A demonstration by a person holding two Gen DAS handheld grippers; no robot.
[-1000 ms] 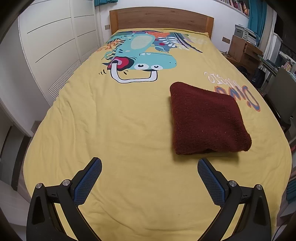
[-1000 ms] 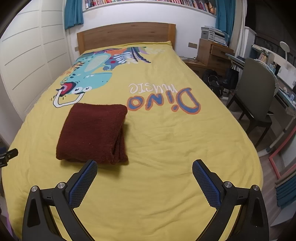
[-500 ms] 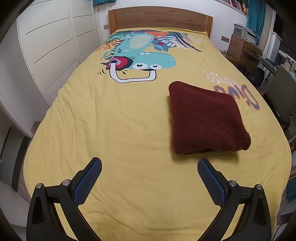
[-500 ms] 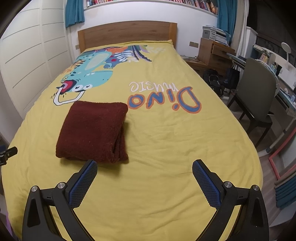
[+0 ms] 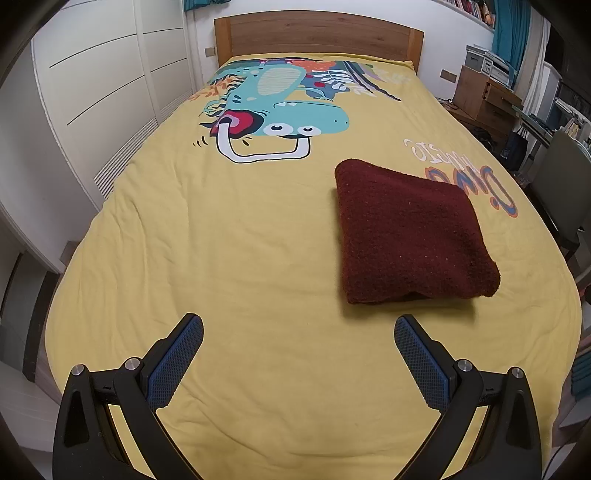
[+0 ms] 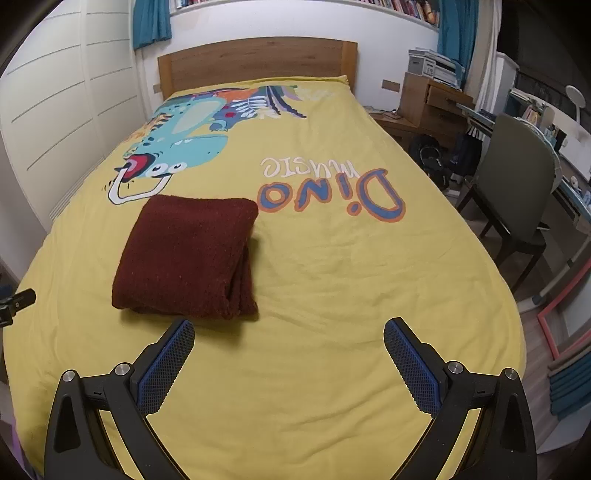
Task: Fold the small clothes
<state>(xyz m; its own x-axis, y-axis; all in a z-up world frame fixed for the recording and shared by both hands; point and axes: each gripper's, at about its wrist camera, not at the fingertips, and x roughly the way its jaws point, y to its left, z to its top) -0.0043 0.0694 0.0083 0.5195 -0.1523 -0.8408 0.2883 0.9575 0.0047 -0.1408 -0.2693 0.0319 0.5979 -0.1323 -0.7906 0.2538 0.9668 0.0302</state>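
The folded maroon garment (image 5: 410, 232) is a thick, nubbly knit cloth with a rough, fuzzy, matt surface, lying on the bed's smooth, softly creased yellow cotton-like cover (image 5: 229, 236) with a flat printed design. The left tongs (image 5: 298, 334) and right tongs (image 6: 289, 336) are matt black plastic with shiny metal rivets and blue pads of fine cross-hatched texture (image 6: 413, 363). The headboard (image 5: 317, 33) is satin, grained wood.

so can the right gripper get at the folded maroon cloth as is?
Probably yes. The right gripper is open and empty, and the folded maroon cloth lies just ahead, left of its line. Only bare yellow bedspread lies between them; nothing blocks the way.
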